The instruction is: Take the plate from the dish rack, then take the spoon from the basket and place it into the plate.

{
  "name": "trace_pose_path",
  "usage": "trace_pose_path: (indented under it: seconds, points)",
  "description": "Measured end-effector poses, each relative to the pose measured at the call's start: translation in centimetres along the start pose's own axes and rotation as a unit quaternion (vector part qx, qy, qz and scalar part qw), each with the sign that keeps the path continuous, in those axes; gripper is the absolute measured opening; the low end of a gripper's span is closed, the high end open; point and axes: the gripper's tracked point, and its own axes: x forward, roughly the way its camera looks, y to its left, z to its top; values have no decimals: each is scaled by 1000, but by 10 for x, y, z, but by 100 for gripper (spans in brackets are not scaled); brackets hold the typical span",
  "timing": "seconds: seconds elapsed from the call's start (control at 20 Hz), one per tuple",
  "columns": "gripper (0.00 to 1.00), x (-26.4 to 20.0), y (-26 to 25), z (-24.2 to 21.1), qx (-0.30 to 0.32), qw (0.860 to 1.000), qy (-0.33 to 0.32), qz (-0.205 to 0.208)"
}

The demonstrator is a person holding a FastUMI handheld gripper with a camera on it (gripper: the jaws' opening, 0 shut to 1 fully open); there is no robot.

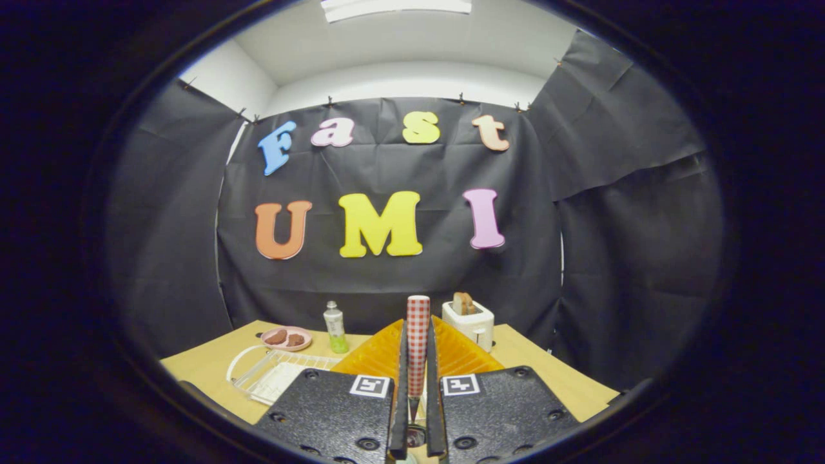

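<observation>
ceiling light (396,6) bright | walls dim | fisheye-warped edges | focus sharp

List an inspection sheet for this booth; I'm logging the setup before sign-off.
Surface: wooden table.
Job's things: spoon, checked handle upright between the tongs; orange ribbed item just beyond them, plate or basket unclear; white rack beside it.
Clutter: pink dish with brown food; bottle; toaster holding bread.
Tongs: shut on spoon.
Cables: nothing seen.
Surroundings: black cloth walls, white ceiling, light.
</observation>
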Motion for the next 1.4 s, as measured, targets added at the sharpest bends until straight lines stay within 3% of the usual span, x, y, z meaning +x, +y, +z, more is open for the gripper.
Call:
trace_pose_path:
  seconds: [0.35,0.5,0.9,1.4]
  points:
    - [17,-25,84,-73,0,998,15,55]
    - [18,-38,97,-97,-4,998,8,69]
    - [19,-53,91,-147,-22,997,4,75]
    - [29,-55,47,-149,-28,999,31,34]
